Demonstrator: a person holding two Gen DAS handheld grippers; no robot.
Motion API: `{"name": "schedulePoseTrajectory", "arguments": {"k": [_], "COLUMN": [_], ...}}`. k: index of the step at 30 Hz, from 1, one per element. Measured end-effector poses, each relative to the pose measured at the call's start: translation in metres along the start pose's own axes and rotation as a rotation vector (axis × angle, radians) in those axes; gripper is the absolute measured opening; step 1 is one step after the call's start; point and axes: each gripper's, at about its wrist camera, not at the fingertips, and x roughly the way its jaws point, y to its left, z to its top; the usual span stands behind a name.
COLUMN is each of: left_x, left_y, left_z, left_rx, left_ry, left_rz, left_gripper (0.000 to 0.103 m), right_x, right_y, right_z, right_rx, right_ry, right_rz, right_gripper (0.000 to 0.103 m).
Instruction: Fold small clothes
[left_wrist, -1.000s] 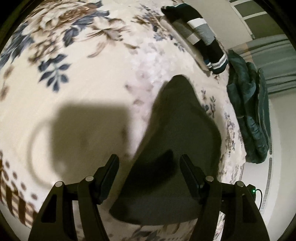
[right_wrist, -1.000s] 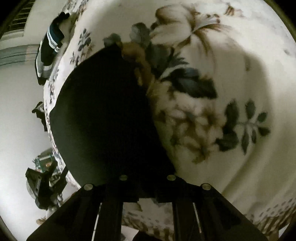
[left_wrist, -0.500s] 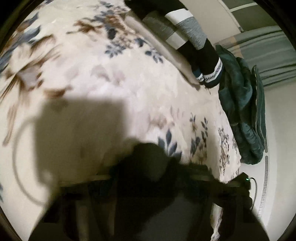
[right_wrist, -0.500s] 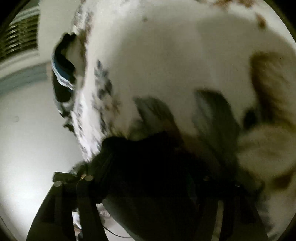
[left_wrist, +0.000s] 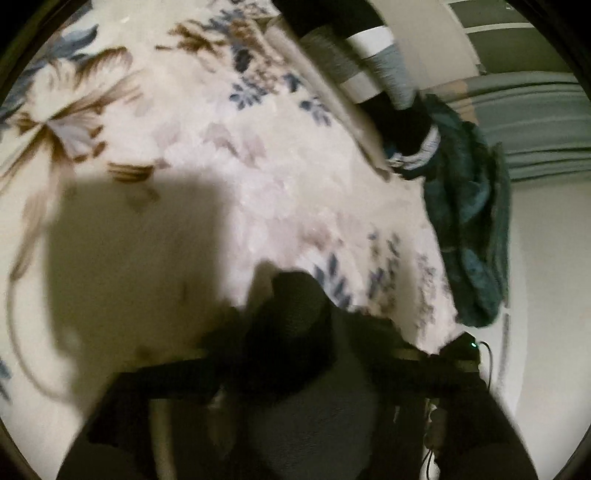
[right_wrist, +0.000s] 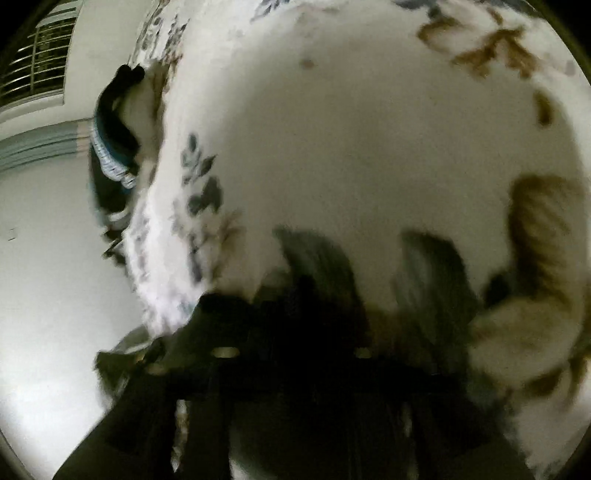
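Observation:
A dark small garment (left_wrist: 295, 310) lies bunched on the floral bedspread (left_wrist: 258, 166), right at the tips of my left gripper (left_wrist: 295, 354). Its jaws are opening and stand wide, with the cloth loose between them. The picture is blurred. In the right wrist view the same dark garment (right_wrist: 229, 314) sits at the bed's edge under my right gripper (right_wrist: 295, 332). Those jaws are opening too, and the black cloth lies between them. The fingertips of both grippers are lost in the dark smear.
A striped black, grey and white garment (left_wrist: 369, 74) lies at the bed's far edge, also visible as the striped garment (right_wrist: 110, 129). A teal garment (left_wrist: 469, 221) hangs over the right edge. Pale floor (right_wrist: 44, 258) lies beyond the bed.
A second ago the dark garment lay spread out flat. Both grippers then carried its edge forward over the bed; it now lies bunched at their tips, and both pairs of jaws have spread apart.

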Motion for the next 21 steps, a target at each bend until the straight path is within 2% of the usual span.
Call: {"name": "schedulePoseTrajectory", "arguments": {"k": [2,6,10,13,16,17,18,19,20,21], "left_x": [-0.013,-0.009,0.019,0.032,0.033,0.032,0.031,0.029,0.025,0.022], "left_y": [0.002,0.013,0.021,0.015,0.006,0.002,-0.002,-0.005,-0.008,-0.009], "left_z": [-0.014,-0.046,-0.075,-0.078,-0.075,-0.074,-0.073,-0.071,-0.068,-0.066], "left_rx": [0.010,0.010,-0.008,0.000,-0.007,-0.005,-0.002,0.004,0.007,0.005], "left_ry": [0.001,0.078,0.161,0.154,0.114,0.096,0.090,0.092,0.091,0.095], "left_rz": [-0.031,-0.029,-0.042,-0.061,-0.098,-0.106,-0.093,-0.077,-0.069,-0.063], "left_gripper": [0.073,0.073,0.073,0.074,0.073,0.065,0.038,0.030,0.028,0.025], "right_x": [-0.005,0.019,0.044,0.069,0.083,0.084,0.086,0.084,0.079,0.076], "right_y": [-0.007,-0.030,-0.029,-0.017,-0.005,-0.002,0.000,0.001,0.003,0.005], "right_z": [-0.010,-0.035,-0.048,-0.055,-0.059,-0.061,-0.064,-0.066,-0.069,-0.071], "right_rx": [-0.030,-0.050,-0.050,-0.073,-0.087,-0.091,-0.095,-0.099,-0.096,-0.089], "right_ry": [0.063,0.253,0.320,0.359,0.357,0.346,0.337,0.319,0.293,0.280], "right_rz": [0.027,0.039,0.145,0.167,0.186,0.186,0.166,0.158,0.154,0.153], "right_gripper": [0.072,0.072,0.072,0.073,0.071,0.057,0.043,0.039,0.032,0.030]}}
